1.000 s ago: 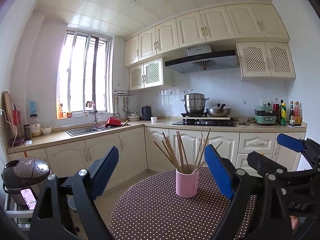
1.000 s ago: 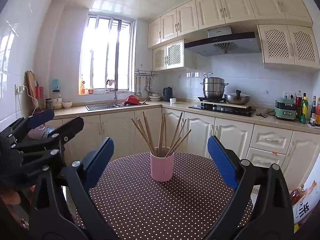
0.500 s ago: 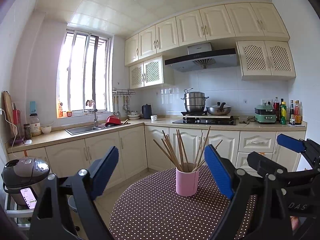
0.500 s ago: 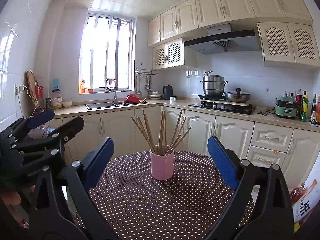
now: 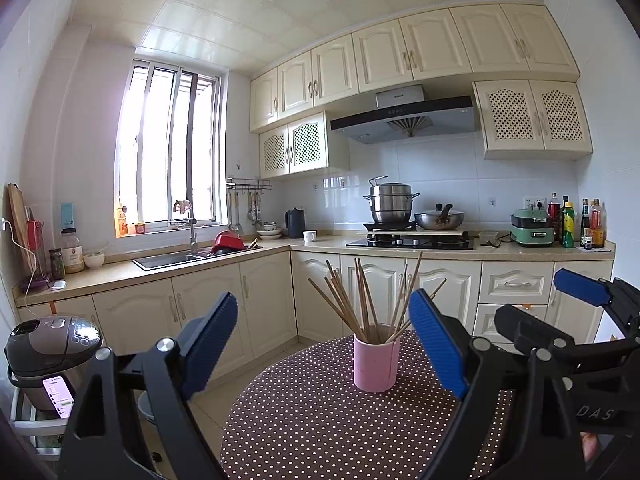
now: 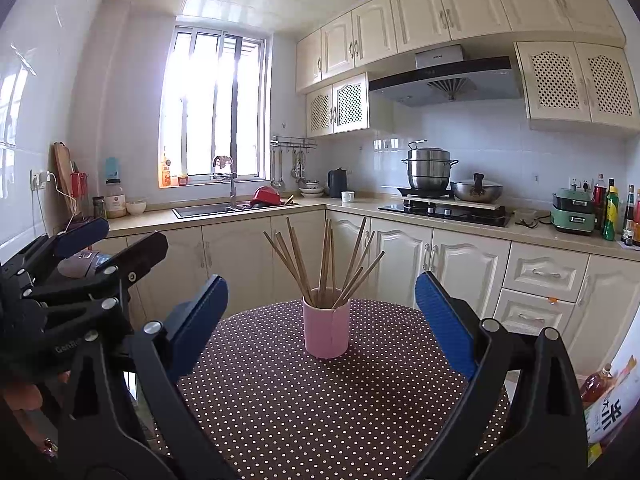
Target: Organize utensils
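A pink cup (image 5: 376,364) holding several wooden chopsticks (image 5: 362,300) stands upright on a round brown polka-dot table (image 5: 320,420). It also shows in the right wrist view as the pink cup (image 6: 326,330) with chopsticks (image 6: 324,264) on the table (image 6: 320,412). My left gripper (image 5: 324,344) is open and empty, held above the table's near side. My right gripper (image 6: 322,320) is open and empty, facing the cup. The right gripper's blue fingers (image 5: 582,286) show at the right of the left wrist view; the left gripper's fingers (image 6: 82,236) show at the left of the right wrist view.
Kitchen counters with cream cabinets (image 6: 404,264) run behind the table, with a sink (image 6: 208,210), a hob with pots (image 6: 432,170) and bottles (image 6: 610,212). A rice cooker (image 5: 48,352) stands low at the left. A printed bag (image 6: 612,404) sits at the table's right.
Both grippers have drifted slightly; the view has barely shifted. The cup and chopsticks have not moved, and both grippers stay open.
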